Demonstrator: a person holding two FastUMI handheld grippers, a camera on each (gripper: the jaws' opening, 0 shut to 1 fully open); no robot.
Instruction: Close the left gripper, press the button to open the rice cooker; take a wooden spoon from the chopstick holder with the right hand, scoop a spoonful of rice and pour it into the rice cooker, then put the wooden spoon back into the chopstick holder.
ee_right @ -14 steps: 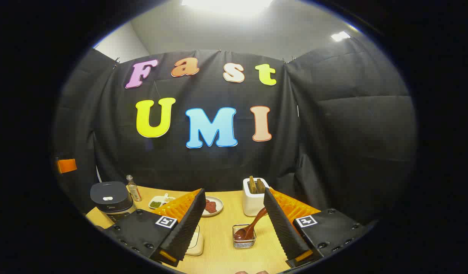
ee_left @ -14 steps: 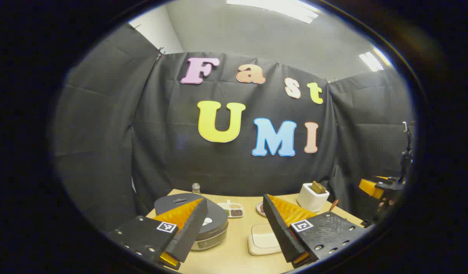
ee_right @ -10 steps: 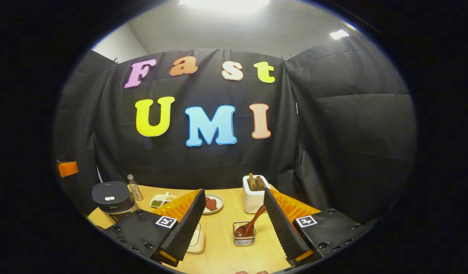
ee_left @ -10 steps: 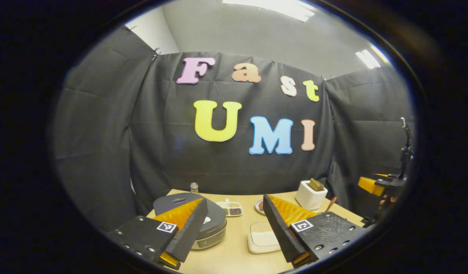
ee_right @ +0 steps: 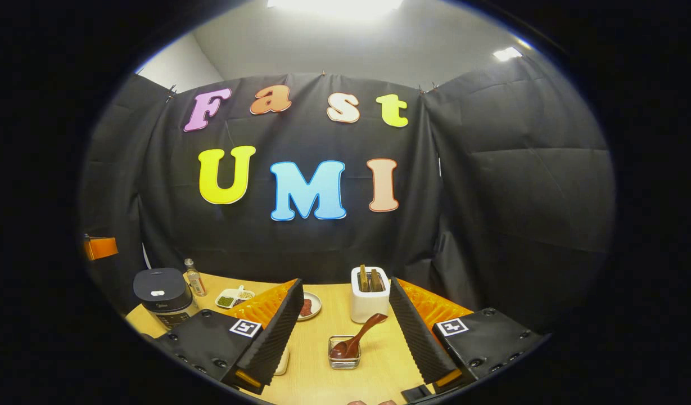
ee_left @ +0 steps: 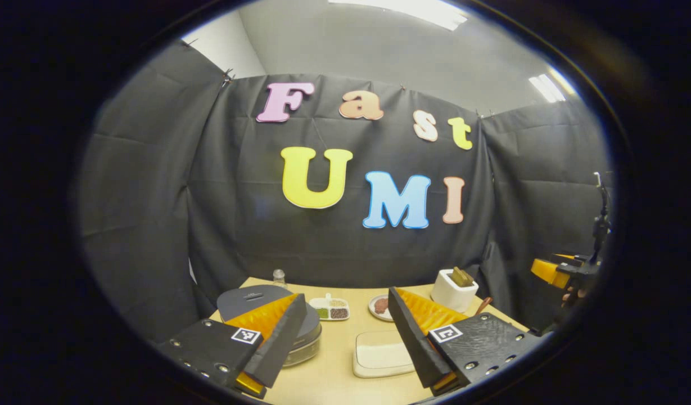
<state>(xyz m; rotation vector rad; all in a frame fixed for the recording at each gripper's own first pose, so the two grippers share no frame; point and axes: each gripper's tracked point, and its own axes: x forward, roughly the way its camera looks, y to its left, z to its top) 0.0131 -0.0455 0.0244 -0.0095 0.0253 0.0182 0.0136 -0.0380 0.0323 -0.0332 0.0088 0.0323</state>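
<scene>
Wooden spoon (ee_right: pixel 356 337) has slid toward 6 o'clock between the spread right gripper (ee_right: pixel 345 320) fingers; the left gripper (ee_left: pixel 345 332), spread too, has not yet pressed the closed rice cooker (ee_left: pixel 263 306).

Both gripper views look from above the table (ee_left: pixel 345 371) toward the booth wall

On your table (ee_right: pixel 317 343), a small bottle (ee_right: pixel 195 278) stands near the far left edge. Beside it sits a divided dish (ee_right: pixel 233 297), then a small plate (ee_right: pixel 310 307). A white board (ee_left: pixel 382 360) lies mid-table.
</scene>
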